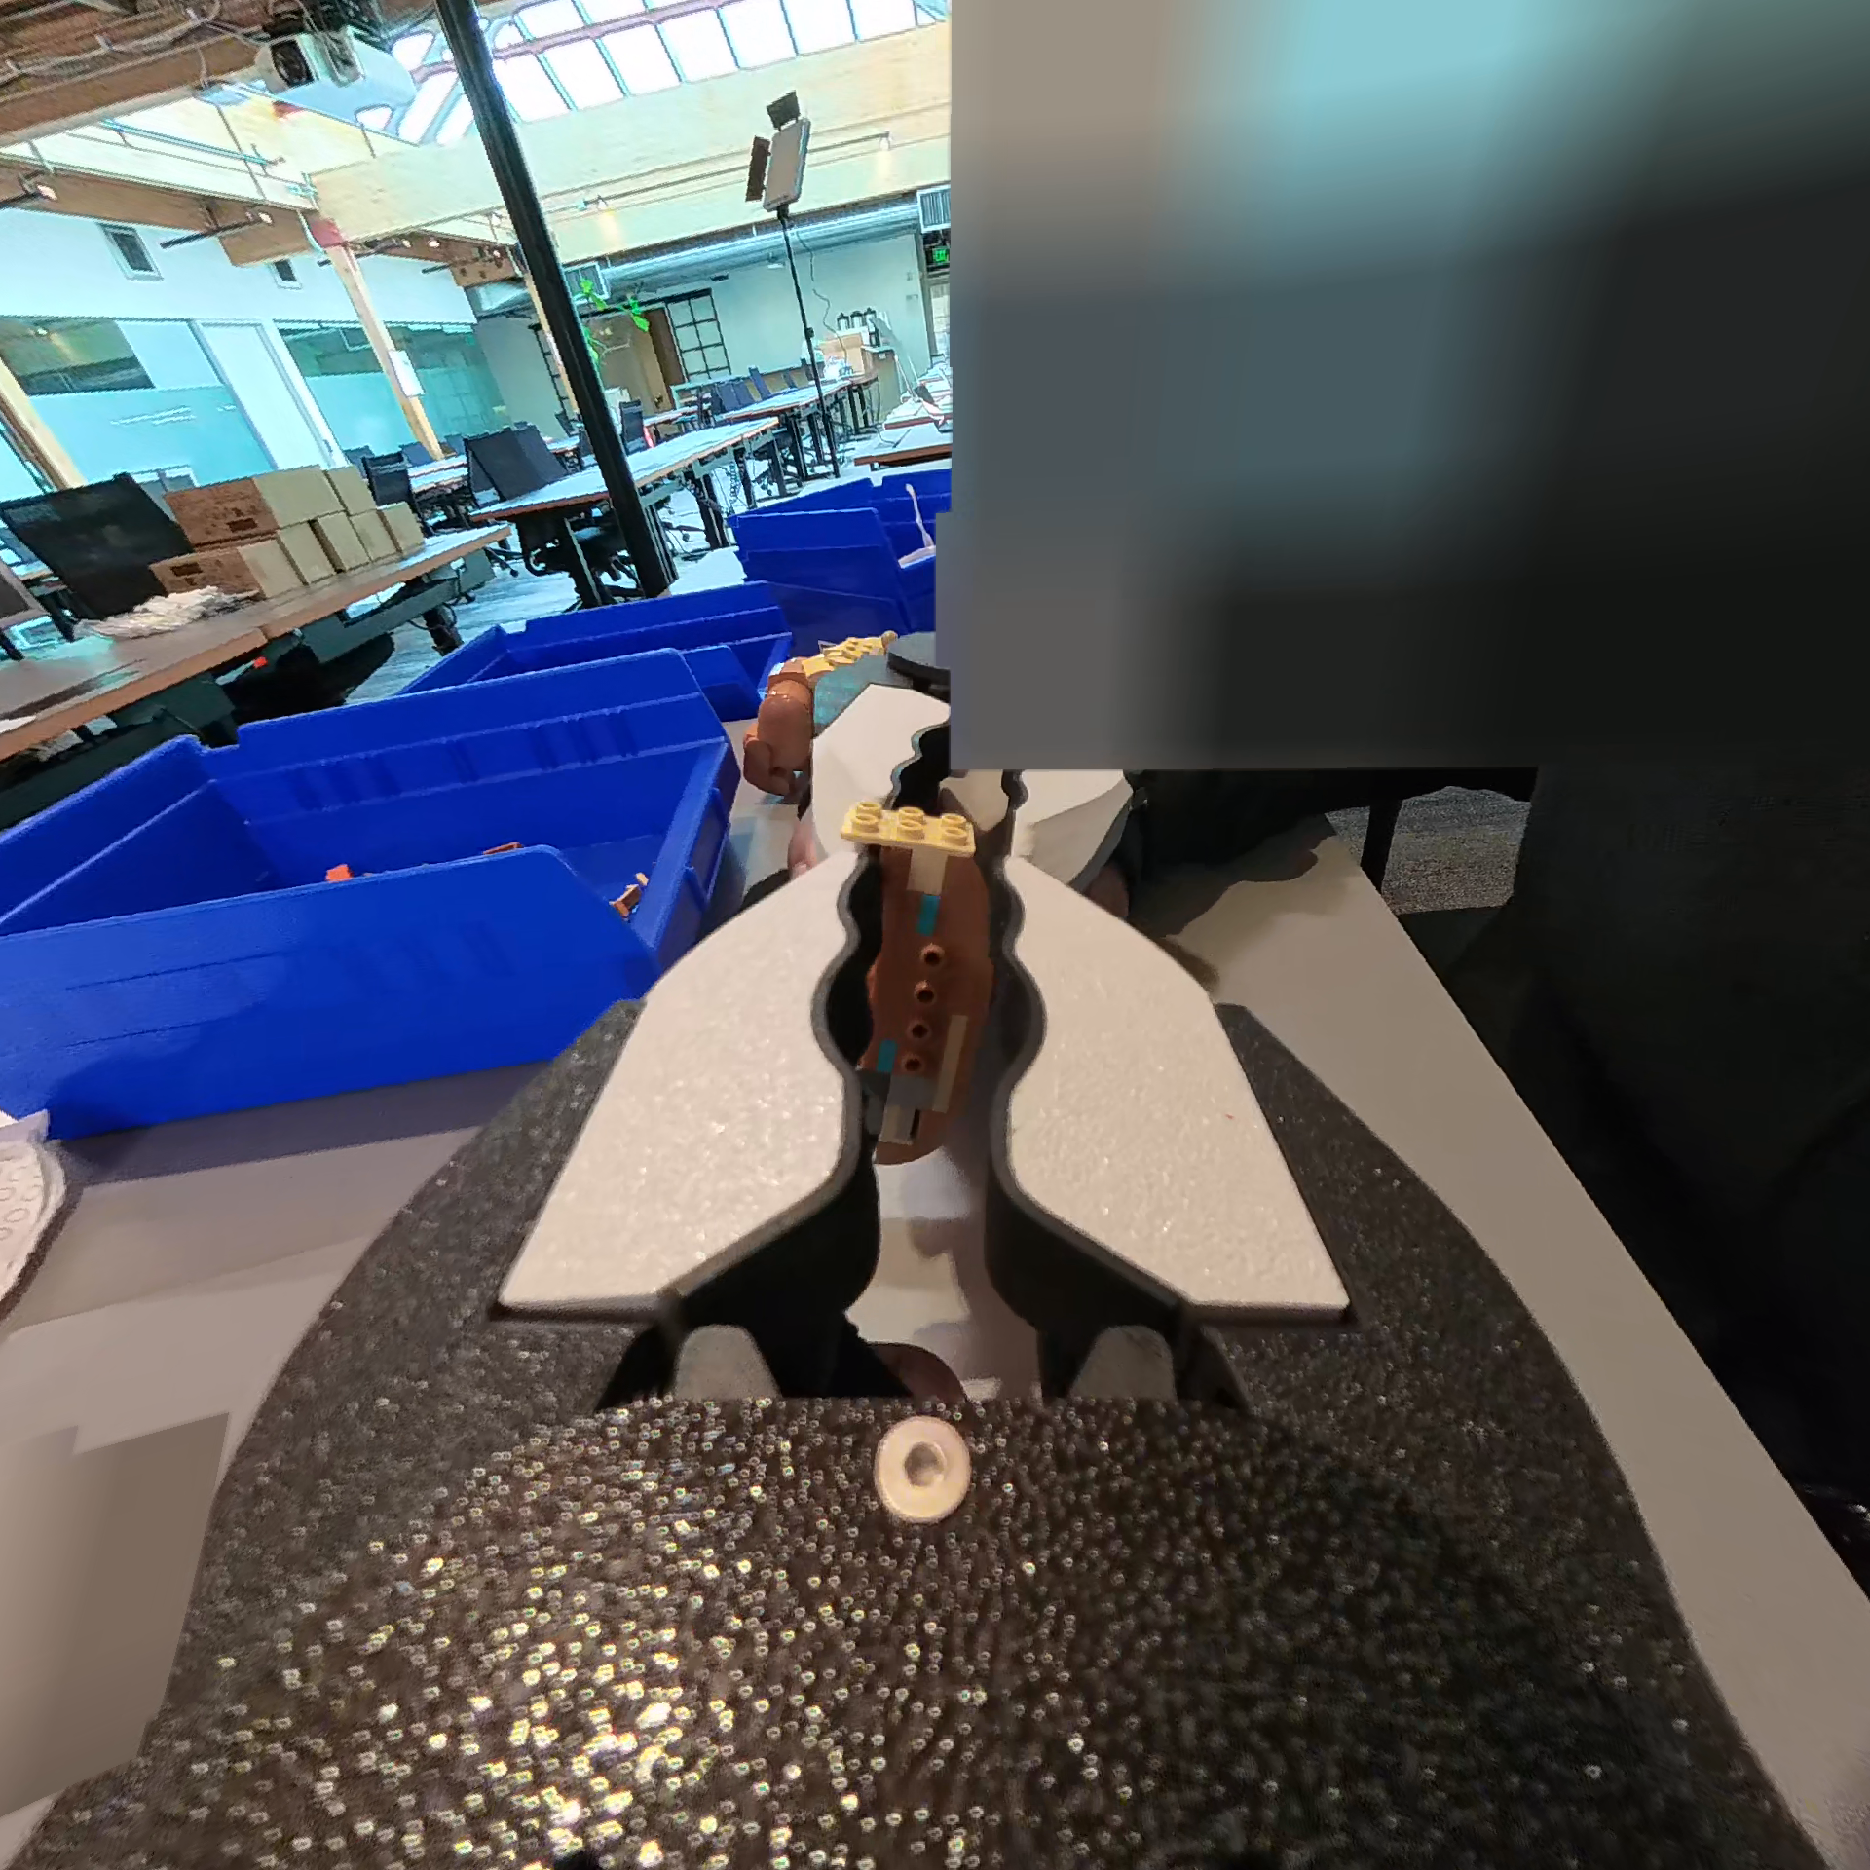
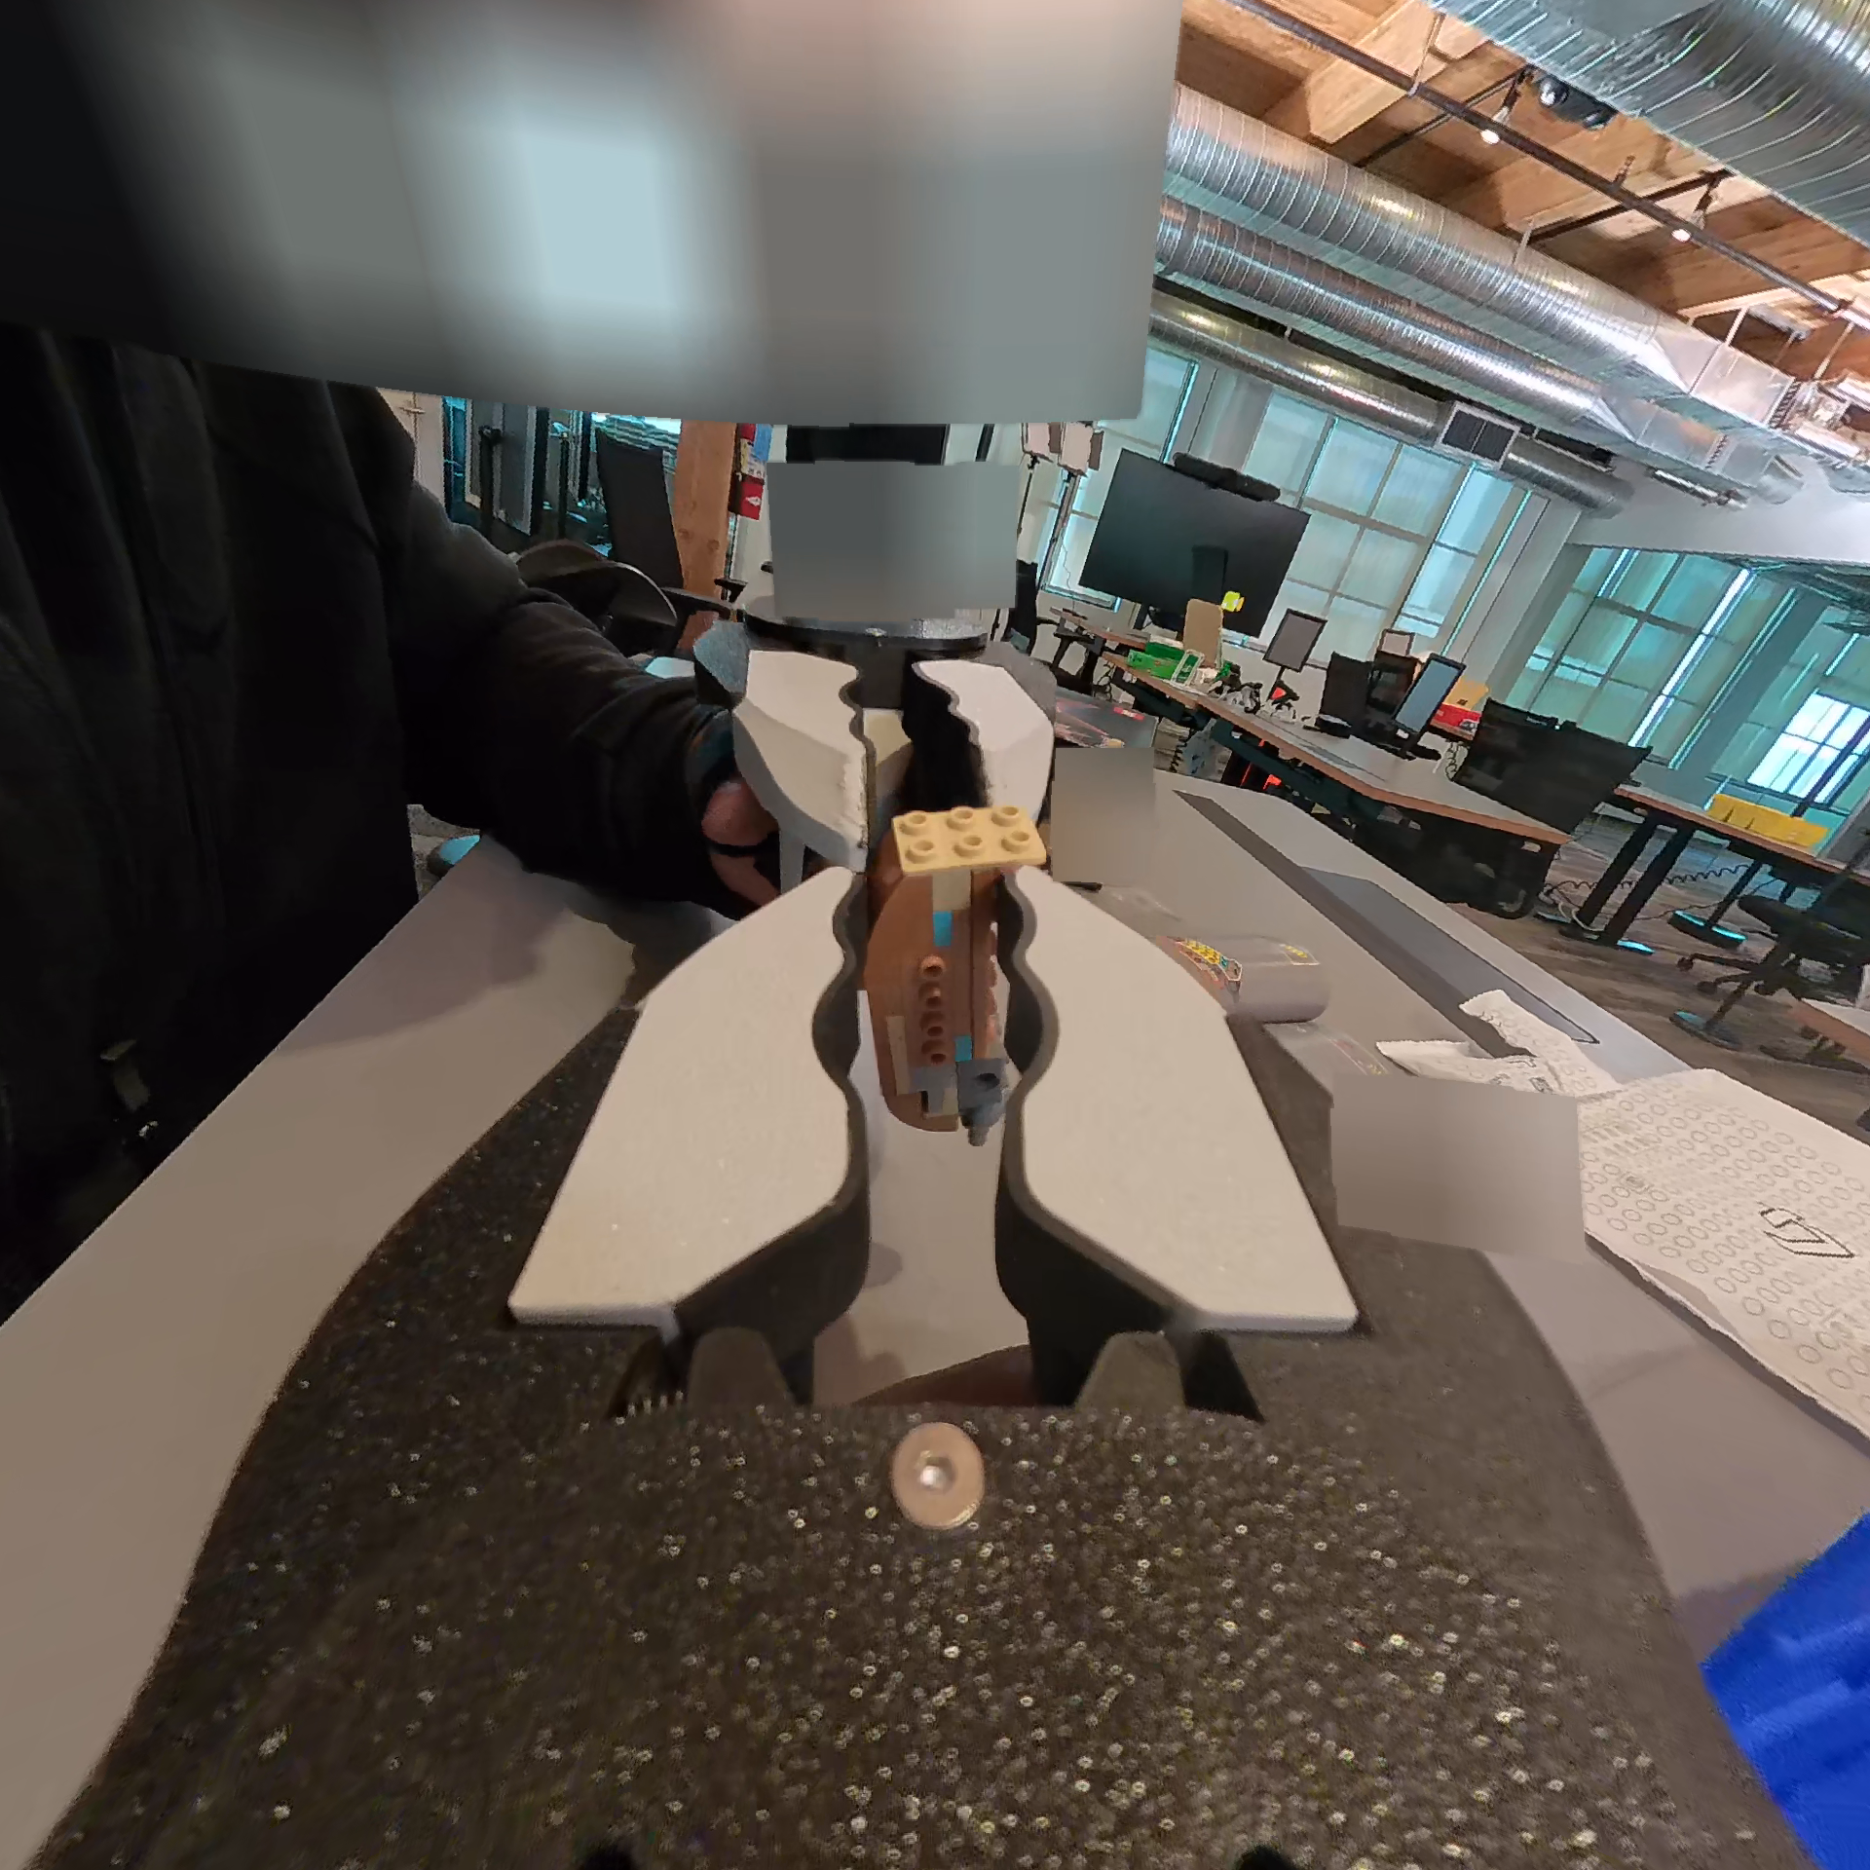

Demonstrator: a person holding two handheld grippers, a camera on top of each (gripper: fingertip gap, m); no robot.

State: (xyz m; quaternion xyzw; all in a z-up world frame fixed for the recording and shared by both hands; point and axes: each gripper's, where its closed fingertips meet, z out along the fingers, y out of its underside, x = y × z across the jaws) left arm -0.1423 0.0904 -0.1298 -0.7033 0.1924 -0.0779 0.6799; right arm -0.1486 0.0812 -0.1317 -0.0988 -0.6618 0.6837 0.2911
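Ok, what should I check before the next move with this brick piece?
1. Right tongs clamped on the brown brick-built piece: ok.
2. Left tongs pressing the piece on both sides: cannot tell; a dark gap shows beside one finger.
3. Tan plate seated on top: ok.
4. Grey pin clear of the table: cannot tell.
5. Blue bins off to the side: ok.

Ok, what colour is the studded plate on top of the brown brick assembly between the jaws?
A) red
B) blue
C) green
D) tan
D: the studded plate capping the brown brick assembly is tan in both wrist views.
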